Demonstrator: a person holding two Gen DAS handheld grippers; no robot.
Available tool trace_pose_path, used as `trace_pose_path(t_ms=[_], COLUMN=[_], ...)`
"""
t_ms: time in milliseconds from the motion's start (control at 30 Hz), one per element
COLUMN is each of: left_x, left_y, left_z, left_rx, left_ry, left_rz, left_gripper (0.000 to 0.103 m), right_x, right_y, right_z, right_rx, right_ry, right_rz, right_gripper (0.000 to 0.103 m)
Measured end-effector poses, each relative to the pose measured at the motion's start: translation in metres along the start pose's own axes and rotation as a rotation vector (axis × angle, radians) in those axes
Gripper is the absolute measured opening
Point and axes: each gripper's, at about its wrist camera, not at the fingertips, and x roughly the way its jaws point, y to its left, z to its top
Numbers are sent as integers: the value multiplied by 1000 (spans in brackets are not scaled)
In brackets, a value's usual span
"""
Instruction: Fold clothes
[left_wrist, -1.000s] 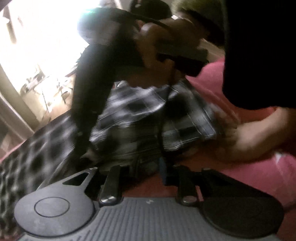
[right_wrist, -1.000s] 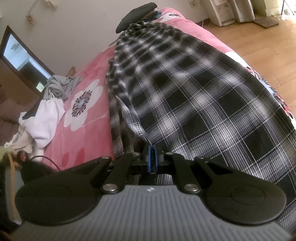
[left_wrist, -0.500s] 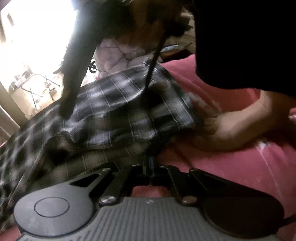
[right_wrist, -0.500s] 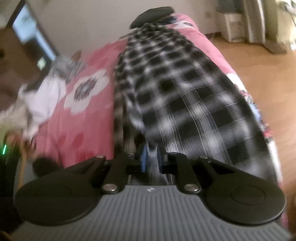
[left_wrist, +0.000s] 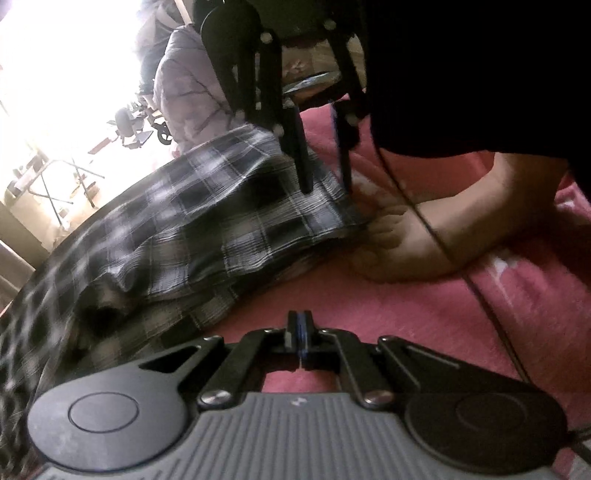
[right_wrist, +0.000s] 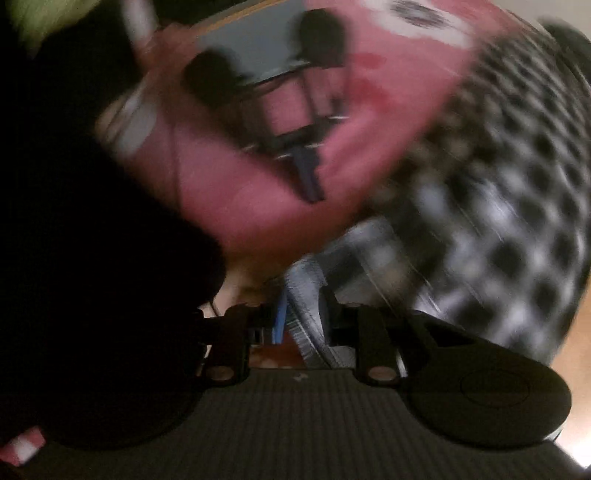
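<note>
Plaid shirt (left_wrist: 229, 210) — thin, limp, light, doubled over near the pink bed's (left_wrist: 388, 306) edge; we judge hems and corners the best hold, since our right gripper (left_wrist: 325, 184) stands parted over its folded edge — our left gripper (left_wrist: 300, 332) is closed, empty.

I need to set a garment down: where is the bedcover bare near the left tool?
Bare pink bedcover lies just ahead of the left tool, bordered by the plaid shirt on the left and a person's foot beyond. Rightward a cable crosses it. Crowded where the right tool meets the shirt.
</note>
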Motion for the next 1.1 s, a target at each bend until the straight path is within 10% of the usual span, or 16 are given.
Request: trace_pose_path(t_ms=[367,500,900,1100], left_x=[5,6,9,18], left_y=[-8,-12,-19,-30], left_z=[7,9,18,31], left_rx=[-9,11,44,152], left_ry=[25,29,-22,-85], left_rz=[7,15,55,108], left_gripper=[5,8,17,40], right_x=[33,35,-28,-55], right_y=[21,18,-69,-86], right_z=[-3,-8,-38,-67], right_rx=[-240,-205,513,756], right_ry=[12,-9,-230,-368], right_rz=[-22,-69,32,40], right_gripper=[33,14,2,2])
